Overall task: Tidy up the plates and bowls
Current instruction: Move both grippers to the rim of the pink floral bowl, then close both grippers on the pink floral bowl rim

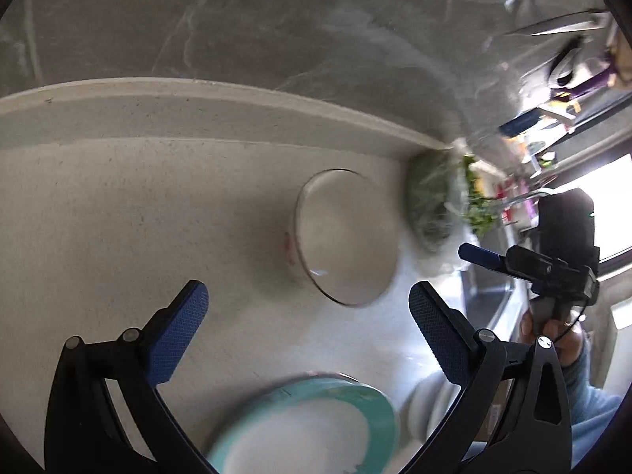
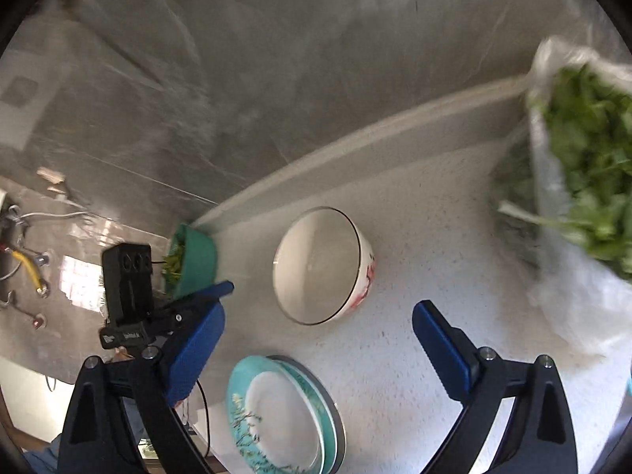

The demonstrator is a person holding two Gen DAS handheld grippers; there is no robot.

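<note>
A white bowl (image 2: 320, 264) with a dark rim line and a red pattern on its side stands on the speckled counter; the left wrist view shows the same bowl (image 1: 347, 237), blurred. Close to the counter's front edge lies a stack of teal-rimmed plates (image 2: 284, 414), and those plates (image 1: 308, 430) also fill the bottom of the left wrist view. My left gripper (image 1: 308, 335) hangs open above the counter, between the bowl and the plates, holding nothing. My right gripper (image 2: 320, 355) is open too, empty, with the bowl just beyond its fingertips. The other gripper (image 1: 525, 264) shows at the right, held by a hand.
A clear bag of leafy greens (image 2: 584, 166) lies at the right by the wall. A teal basket of greens (image 2: 193, 260) sits at the counter's far left end. A raised ledge (image 1: 197, 94) runs along the grey wall. A steel sink (image 1: 497, 300) lies to the right.
</note>
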